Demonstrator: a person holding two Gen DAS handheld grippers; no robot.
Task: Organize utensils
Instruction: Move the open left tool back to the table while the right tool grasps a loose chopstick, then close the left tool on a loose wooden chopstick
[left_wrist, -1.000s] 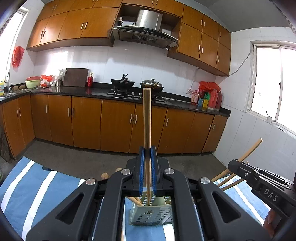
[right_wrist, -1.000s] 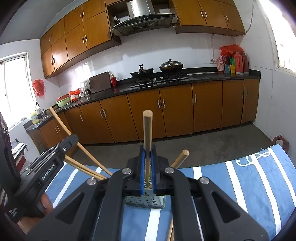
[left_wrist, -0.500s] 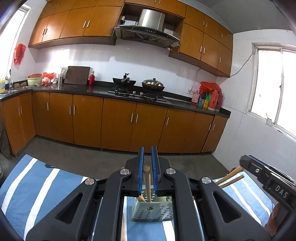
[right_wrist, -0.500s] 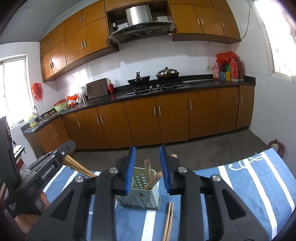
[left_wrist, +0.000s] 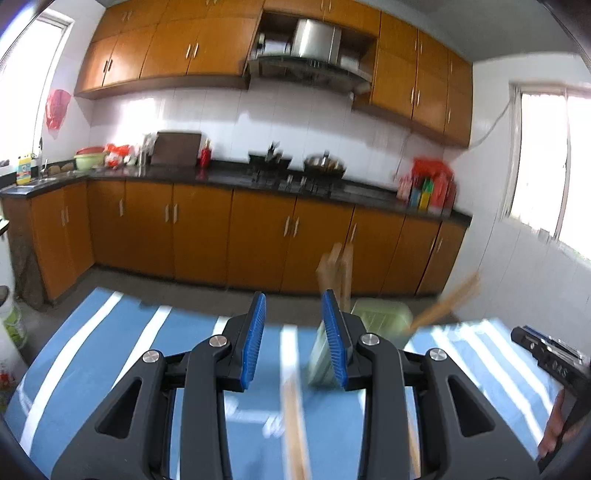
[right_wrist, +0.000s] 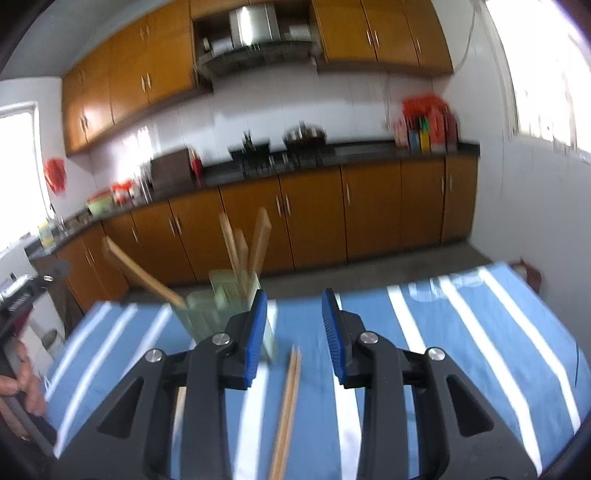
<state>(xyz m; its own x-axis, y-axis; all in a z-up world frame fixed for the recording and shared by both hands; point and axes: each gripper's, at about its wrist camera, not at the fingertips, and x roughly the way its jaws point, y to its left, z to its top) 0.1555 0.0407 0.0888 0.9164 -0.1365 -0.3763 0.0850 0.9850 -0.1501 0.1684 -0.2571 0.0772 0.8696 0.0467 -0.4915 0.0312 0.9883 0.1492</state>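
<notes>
Two claws hover over chopsticks on a striped surface.
Right claw (right_wrist: 294, 330), jaws just parted and empty, points along loose chopsticks (right_wrist: 286, 410); left claw (left_wrist: 292, 334) likewise, holder (left_wrist: 380, 319) seemingly right.

A utensil holder (right_wrist: 225, 310) stands on the striped tablecloth (right_wrist: 480, 350), with chopsticks (right_wrist: 240, 251) upright in it and one stick (right_wrist: 144, 275) leaning out to its left. A loose pair of chopsticks (right_wrist: 288, 402) lies flat on the cloth just right of the holder. Behind the table runs the counter (right_wrist: 369, 151) with a stove (right_wrist: 280, 155), cabinets below.
</notes>
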